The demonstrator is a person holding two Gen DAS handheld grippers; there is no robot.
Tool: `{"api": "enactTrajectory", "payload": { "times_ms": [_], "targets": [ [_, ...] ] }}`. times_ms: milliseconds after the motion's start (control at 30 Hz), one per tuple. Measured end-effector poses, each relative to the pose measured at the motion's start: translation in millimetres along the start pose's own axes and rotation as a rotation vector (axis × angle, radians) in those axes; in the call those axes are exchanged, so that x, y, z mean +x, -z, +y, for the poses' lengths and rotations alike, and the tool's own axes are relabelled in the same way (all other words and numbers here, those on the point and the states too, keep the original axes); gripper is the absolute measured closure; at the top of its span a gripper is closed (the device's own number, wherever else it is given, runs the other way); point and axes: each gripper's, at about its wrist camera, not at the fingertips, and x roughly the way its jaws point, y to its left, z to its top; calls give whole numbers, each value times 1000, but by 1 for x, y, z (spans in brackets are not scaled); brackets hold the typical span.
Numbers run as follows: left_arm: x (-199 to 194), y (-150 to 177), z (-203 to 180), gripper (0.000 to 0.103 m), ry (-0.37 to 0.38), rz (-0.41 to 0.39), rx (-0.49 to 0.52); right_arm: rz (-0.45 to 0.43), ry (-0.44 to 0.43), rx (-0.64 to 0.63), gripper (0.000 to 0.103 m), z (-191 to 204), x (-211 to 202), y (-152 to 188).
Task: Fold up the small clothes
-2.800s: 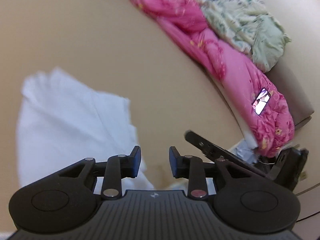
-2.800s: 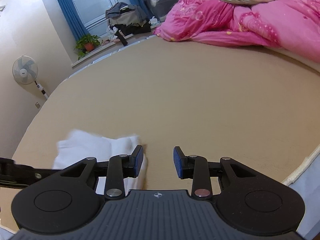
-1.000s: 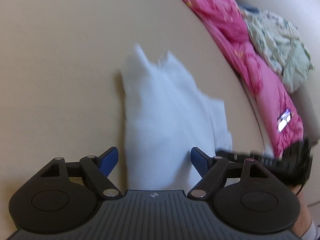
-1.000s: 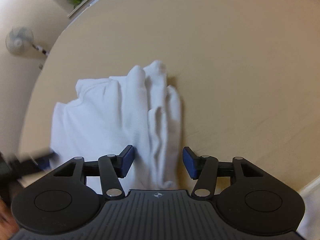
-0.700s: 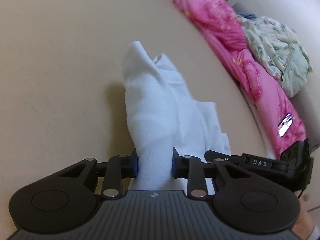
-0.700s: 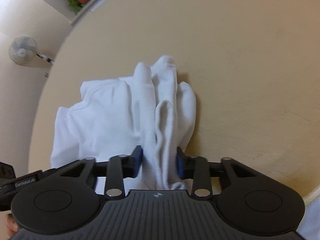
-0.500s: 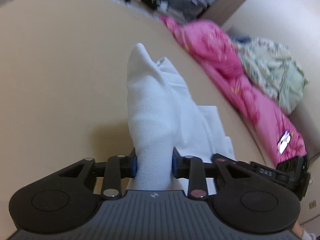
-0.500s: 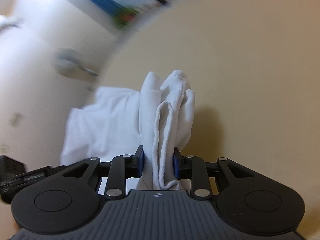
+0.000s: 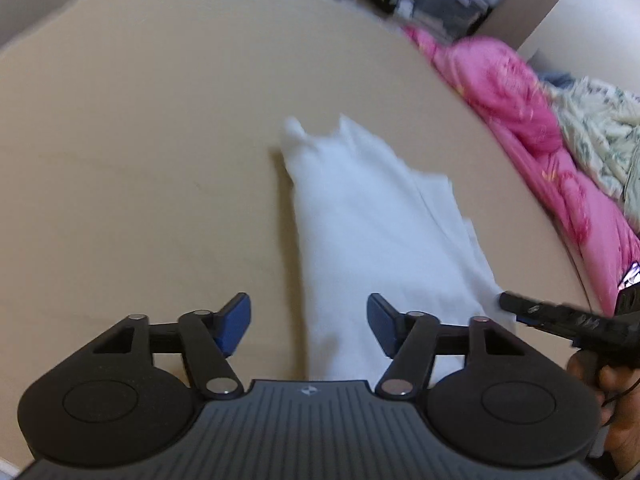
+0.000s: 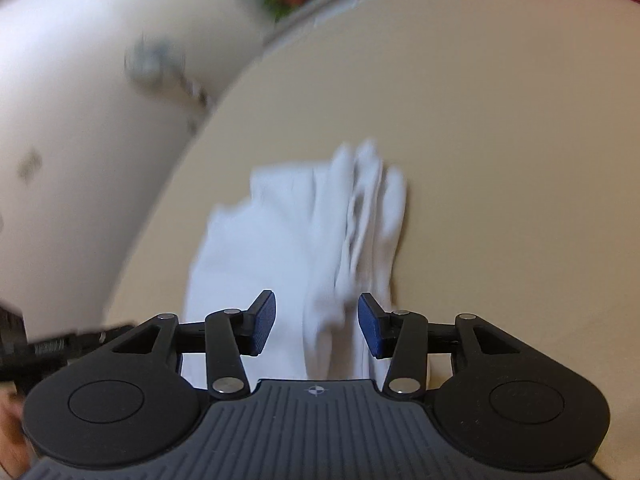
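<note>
- Two tools are in view, each looking down over one white garment (image 9: 372, 216) spread on the tan bed (image 9: 140, 140); the garment lies just ahead of and partly beneath both tools.
- The left tool (image 9: 308, 322) is seen with its jaws apart and opening; cloth lies between the blue pads (image 9: 236, 322) but is not pressed by them.
- The right tool (image 10: 316, 326) is likewise opening; a bunched ridge of the garment (image 10: 320, 248) runs between its jaws, and no pad is seen pinching it.
- The step in hand is judged to be the release of a fold; the cloth is being let go rather than taken up.
- The next move is judged to call for both tools to clear the cloth without dragging it, then for the loose ridge on the garment's right side to be flattened or folded again.
- Much is blurred; the fold lines cannot be read, and the near hem is hidden under the tool bodies.
- A pink quilt (image 9: 532, 120) is cut off at the frame edge; only part of a hand (image 9: 608, 392) is shown beside the other tool.
</note>
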Motion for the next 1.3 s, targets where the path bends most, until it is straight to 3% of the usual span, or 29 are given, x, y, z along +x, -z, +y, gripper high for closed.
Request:
{"api": "enactTrajectory", "payload": {
  "times_ms": [33,100,133,200,300,400,467,533,600,700,767,833,1000,1100,1300],
  "targets": [
    [1,5,5,36,18,3,14,30,30,-30,57,3,6,3],
    [11,9,-3,36,23,28,82,48,62,-55,93,6,9,8],
    [17,13,-6,36,3,47,105,30,55,-40,99,4,4,7],
    [27,18,-1,36,-24,94,121,-32,21,53,99,-13,-12,3],
    [37,20,-1,35,-112,138,162,1,72,162,98,-35,-8,4],
    [31,22,2,35,-111,134,157,65,127,138,93,-34,4,9],
    [24,23,2,35,-116,117,164,14,160,79,78,-24,-4,4],
    [20,24,2,35,-114,110,161,-82,184,25,72,-11,-20,1],
    [20,23,0,35,-114,105,156,-130,139,4,69,-8,-28,-1],
    [20,21,-2,35,-115,110,153,-40,99,-21,68,-8,-15,0],
    [19,22,-3,35,-122,111,158,77,177,-59,68,-12,6,6],
    [18,21,-4,35,-123,110,156,145,266,-64,54,-19,20,12],
    [18,23,-7,35,-103,112,178,109,246,-49,55,-17,10,8],
    [32,30,-9,28,-184,170,233,144,267,-67,55,-18,15,14],
    [17,25,-12,29,-164,96,214,88,278,-105,54,-8,-4,12]
  ]
}}
